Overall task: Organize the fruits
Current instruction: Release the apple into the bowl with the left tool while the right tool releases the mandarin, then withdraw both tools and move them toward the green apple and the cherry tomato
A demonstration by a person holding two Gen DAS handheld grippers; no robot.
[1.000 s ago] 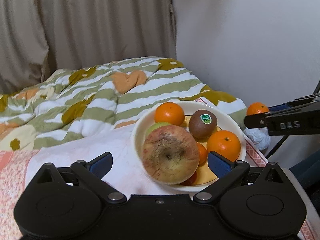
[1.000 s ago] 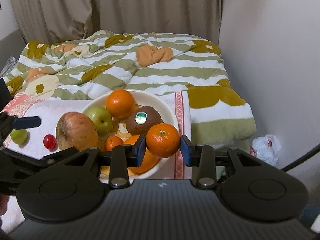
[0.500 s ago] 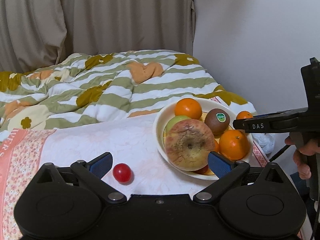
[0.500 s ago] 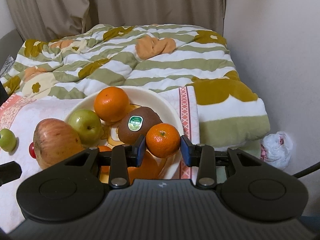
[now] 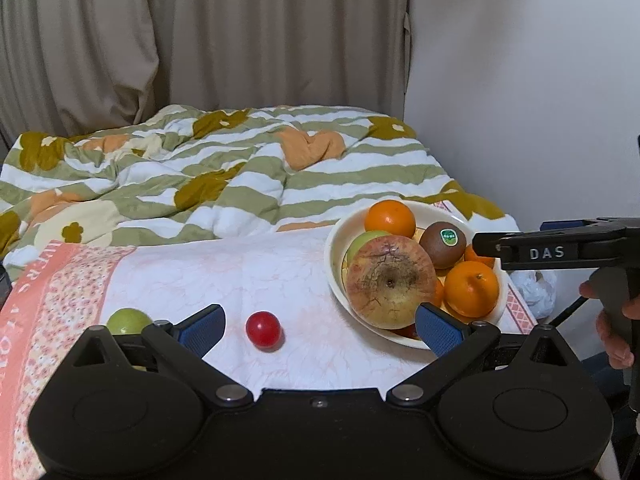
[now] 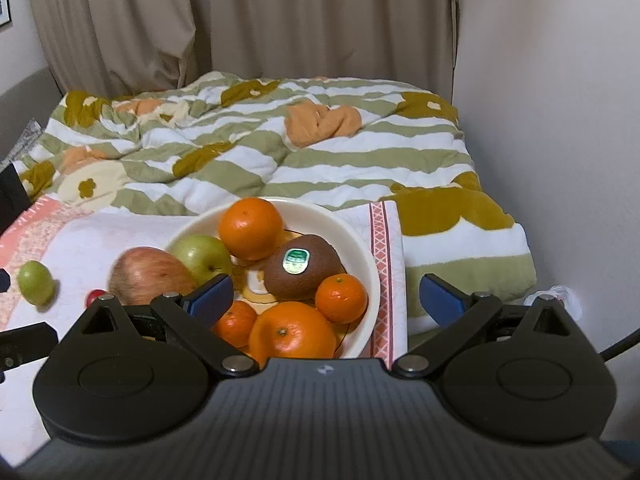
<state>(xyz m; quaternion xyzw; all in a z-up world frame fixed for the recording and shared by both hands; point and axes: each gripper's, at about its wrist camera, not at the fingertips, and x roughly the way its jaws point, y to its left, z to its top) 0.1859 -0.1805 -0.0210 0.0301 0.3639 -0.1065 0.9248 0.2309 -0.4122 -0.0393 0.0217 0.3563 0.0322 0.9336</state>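
My right gripper [image 6: 325, 300] jaws opening, empty, above small mandarin [image 6: 341, 298] in bowl [image 6: 360, 248]; left gripper [image 5: 320, 330] spread, empty.

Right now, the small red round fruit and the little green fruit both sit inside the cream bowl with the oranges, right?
Not quite. The small red round fruit and the little green fruit lie on the white cloth, outside the cream bowl of oranges, as the left wrist view shows.

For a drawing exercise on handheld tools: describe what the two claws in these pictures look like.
Each claw is matte black plastic with two round discs, angled link arms with silver pivot pins, and blue ribbed finger pads. The left claw has a smooth body; the right claw has a ridged one, white "DAS" lettering on its side and a black cable.
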